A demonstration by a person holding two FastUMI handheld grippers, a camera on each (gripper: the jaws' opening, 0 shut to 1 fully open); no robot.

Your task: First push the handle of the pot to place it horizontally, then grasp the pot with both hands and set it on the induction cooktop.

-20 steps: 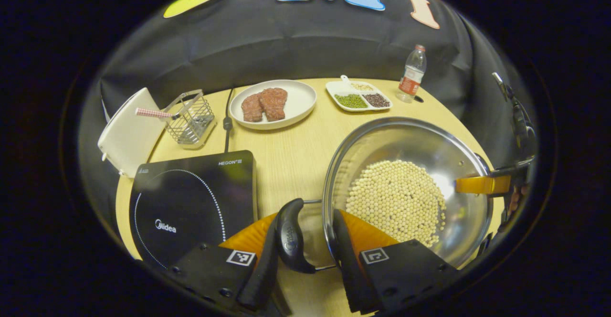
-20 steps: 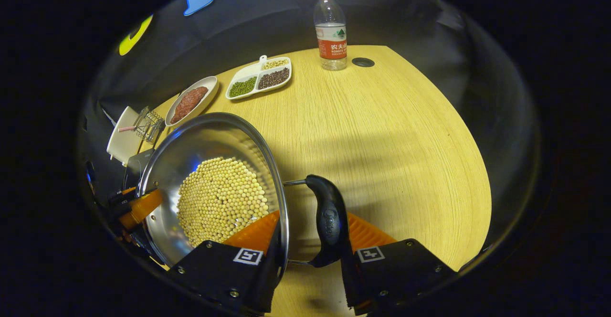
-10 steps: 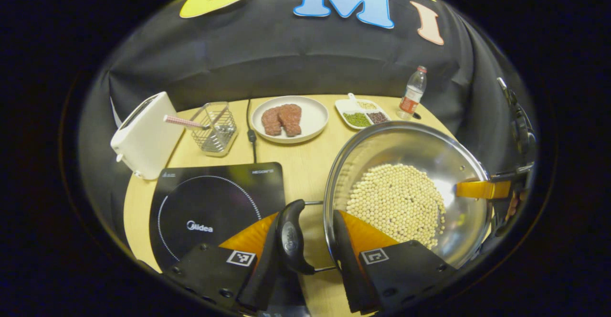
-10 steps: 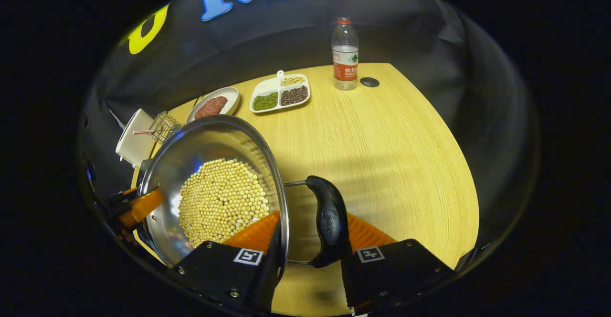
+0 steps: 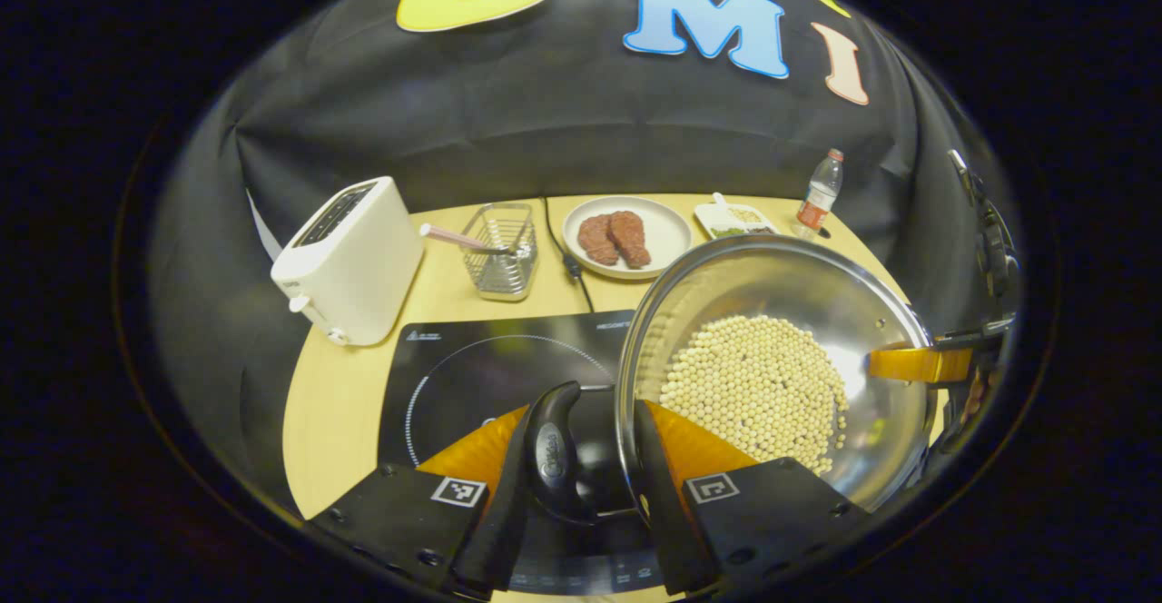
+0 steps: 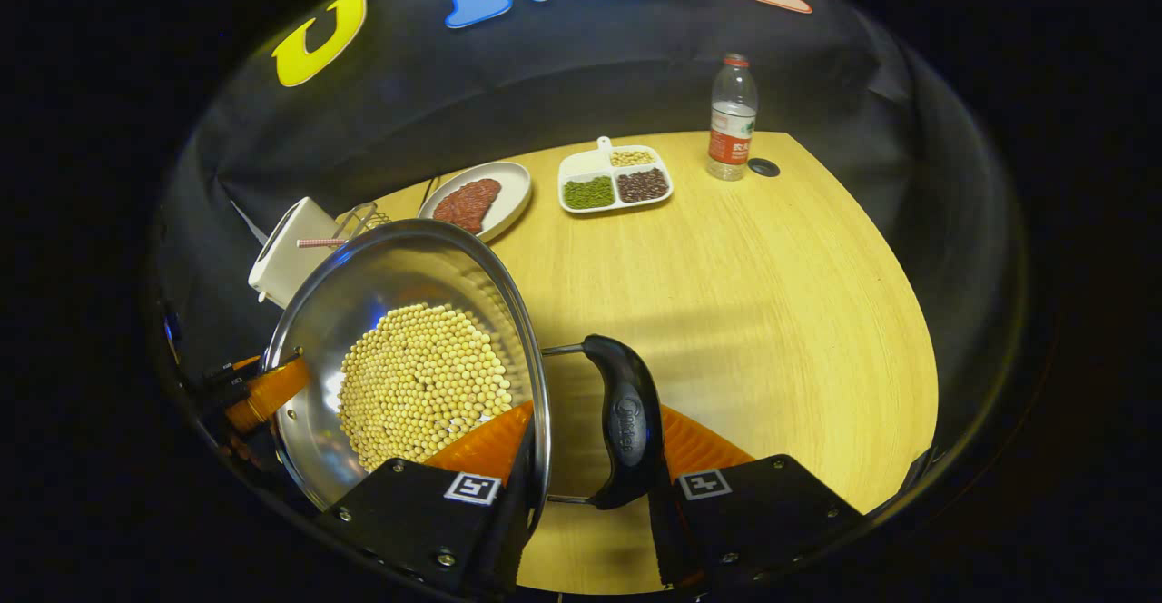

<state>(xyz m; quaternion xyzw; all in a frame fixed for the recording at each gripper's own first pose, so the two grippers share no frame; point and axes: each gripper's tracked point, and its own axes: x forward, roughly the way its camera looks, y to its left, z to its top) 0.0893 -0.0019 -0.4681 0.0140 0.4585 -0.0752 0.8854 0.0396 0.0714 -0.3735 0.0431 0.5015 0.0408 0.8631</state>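
A steel pot (image 5: 726,285) holding pale round beans hangs between both grippers above the table. My left gripper (image 5: 585,458) is shut on the pot's left side, one finger outside the black handle (image 5: 552,449) and the other inside the rim. My right gripper (image 6: 590,458) is shut the same way on the opposite black handle (image 6: 626,421) and the pot (image 6: 381,276) wall. Its orange finger (image 5: 917,364) shows across the pot in the left gripper view. The black induction cooktop (image 5: 481,367) lies under the left handle and the pot's left edge.
A white toaster (image 5: 349,258) and a wire basket (image 5: 499,249) stand behind the cooktop, with a cable (image 5: 563,249) beside them. A plate (image 5: 667,235) of meat, a divided dish (image 6: 617,190) of beans and a water bottle (image 6: 729,117) sit at the back. Bare wooden table (image 6: 744,312) spreads to the right.
Both grippers have carried the pot up and to the left. The cooktop, earlier off to the left of the handle, now sits beneath it.
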